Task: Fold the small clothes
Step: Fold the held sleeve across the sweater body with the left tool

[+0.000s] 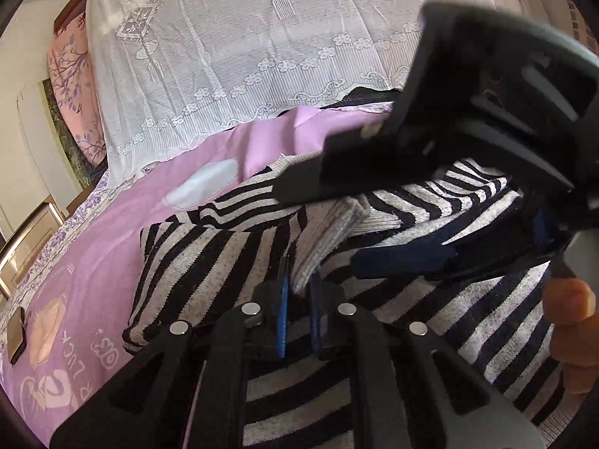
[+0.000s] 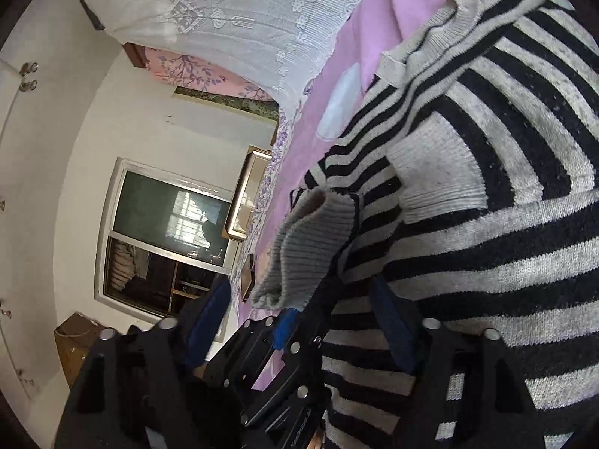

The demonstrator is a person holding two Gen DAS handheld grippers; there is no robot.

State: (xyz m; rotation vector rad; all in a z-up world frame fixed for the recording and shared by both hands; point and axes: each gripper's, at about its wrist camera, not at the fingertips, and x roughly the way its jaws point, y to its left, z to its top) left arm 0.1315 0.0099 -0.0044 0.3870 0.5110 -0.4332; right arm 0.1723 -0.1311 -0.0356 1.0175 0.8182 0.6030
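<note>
A black-and-grey striped knit sweater (image 1: 232, 262) lies on a pink sheet (image 1: 93, 247); it also fills the right wrist view (image 2: 486, 224). My left gripper (image 1: 299, 299) is shut on the sweater's grey ribbed cuff (image 1: 329, 232), seen in the right wrist view too (image 2: 299, 247). My right gripper (image 2: 303, 321) is open, its fingers spread on either side of the cuff and the left gripper (image 2: 284, 340). In the left wrist view the right gripper (image 1: 374, 224) reaches in from the right over the sweater.
A white lace cover (image 1: 262, 56) lies on the bed beyond the pink sheet. A small dark flat object (image 1: 17, 333) lies at the sheet's left. A window (image 2: 168, 232) and white wall are off the bed's side.
</note>
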